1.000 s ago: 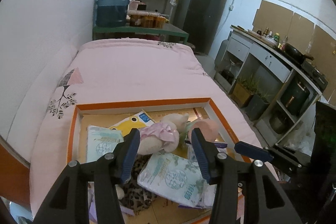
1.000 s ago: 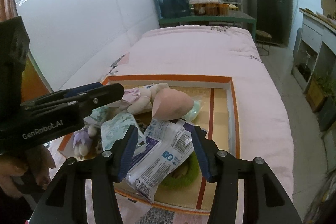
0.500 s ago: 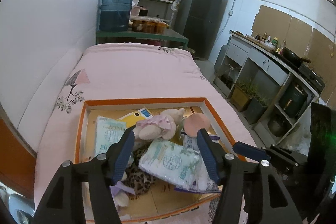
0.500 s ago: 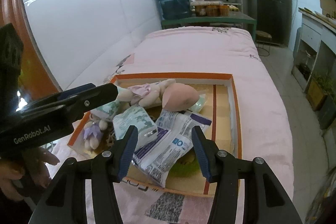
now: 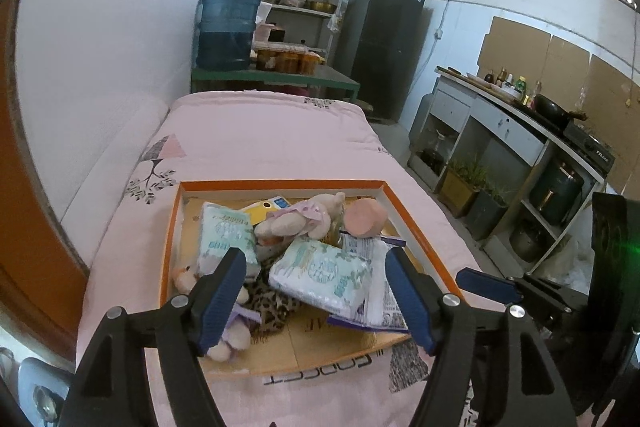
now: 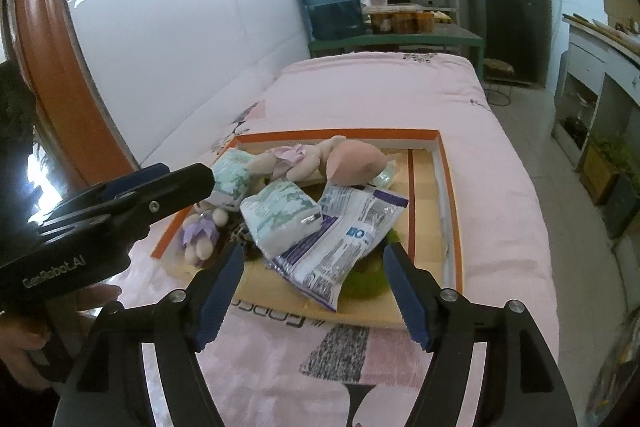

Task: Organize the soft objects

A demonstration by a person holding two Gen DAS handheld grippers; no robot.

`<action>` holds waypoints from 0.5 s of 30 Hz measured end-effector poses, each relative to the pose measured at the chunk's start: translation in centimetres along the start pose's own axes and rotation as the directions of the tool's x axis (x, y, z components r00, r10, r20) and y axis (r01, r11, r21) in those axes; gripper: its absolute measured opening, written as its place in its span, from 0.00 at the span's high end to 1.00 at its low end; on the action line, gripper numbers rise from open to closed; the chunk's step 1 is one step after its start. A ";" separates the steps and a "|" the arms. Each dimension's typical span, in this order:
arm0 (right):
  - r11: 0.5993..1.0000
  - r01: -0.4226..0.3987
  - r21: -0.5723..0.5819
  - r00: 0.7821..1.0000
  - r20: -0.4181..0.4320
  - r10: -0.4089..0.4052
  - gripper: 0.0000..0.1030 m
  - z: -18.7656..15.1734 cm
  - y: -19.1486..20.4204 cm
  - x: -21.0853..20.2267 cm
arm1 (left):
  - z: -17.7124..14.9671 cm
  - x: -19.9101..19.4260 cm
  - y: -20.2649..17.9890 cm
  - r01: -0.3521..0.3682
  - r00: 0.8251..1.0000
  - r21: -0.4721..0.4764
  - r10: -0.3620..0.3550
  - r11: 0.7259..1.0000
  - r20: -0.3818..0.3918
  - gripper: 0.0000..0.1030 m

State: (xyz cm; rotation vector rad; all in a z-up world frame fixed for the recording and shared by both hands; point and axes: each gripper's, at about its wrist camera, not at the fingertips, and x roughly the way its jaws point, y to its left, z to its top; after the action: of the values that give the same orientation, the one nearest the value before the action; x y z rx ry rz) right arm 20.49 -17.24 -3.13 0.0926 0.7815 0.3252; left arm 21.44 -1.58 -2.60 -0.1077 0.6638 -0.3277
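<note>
An orange-rimmed shallow box [image 5: 280,184] [image 6: 447,187] lies on a pink bed. It holds a pile of soft things: a plush rabbit in a pink dress [image 5: 298,221] [image 6: 296,159], a pink pouch [image 5: 366,217] [image 6: 354,163], soft tissue packs [image 5: 320,273] [image 6: 280,213], a purple-and-white bag [image 6: 344,239], a small purple-dressed plush [image 5: 232,331] [image 6: 200,233], leopard-print cloth [image 5: 272,307] and a green ring [image 6: 368,281]. My left gripper [image 5: 316,295] is open and empty above the box's near edge. My right gripper [image 6: 314,287] is open and empty, also at the near edge.
The pink quilt [image 5: 264,135] stretches to a green table with a blue water jug [image 5: 228,27]. A white wall [image 5: 100,67] runs along the left. A floor aisle, a black fridge [image 5: 384,43] and kitchen counters [image 5: 520,123] lie to the right.
Both grippers have drawn back and up from the box, so more of the box and quilt shows. Both stay open and empty. The objects in the box have not moved.
</note>
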 end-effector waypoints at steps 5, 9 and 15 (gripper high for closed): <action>1.000 0.013 0.007 1.000 0.012 -0.013 0.28 -0.7 0.6 -1.4 | -0.6 -1.4 0.0 -0.004 1.000 -0.006 0.004 1.000 0.010 0.30; 0.999 0.039 0.004 0.999 0.027 -0.039 0.28 -1.3 1.3 -2.7 | -1.3 -2.7 -0.3 -0.018 1.000 0.003 0.018 1.000 0.018 0.30; 0.997 0.077 0.004 0.996 0.052 -0.077 0.28 -2.1 2.5 -4.8 | -2.2 -5.0 -0.8 -0.046 0.998 0.003 0.046 0.999 0.039 0.31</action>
State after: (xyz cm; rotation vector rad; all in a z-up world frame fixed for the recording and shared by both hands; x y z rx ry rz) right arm 15.21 -16.46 -0.83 0.0725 0.7320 0.2482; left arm 16.19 -0.70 -1.20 -0.0945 0.6258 -0.2819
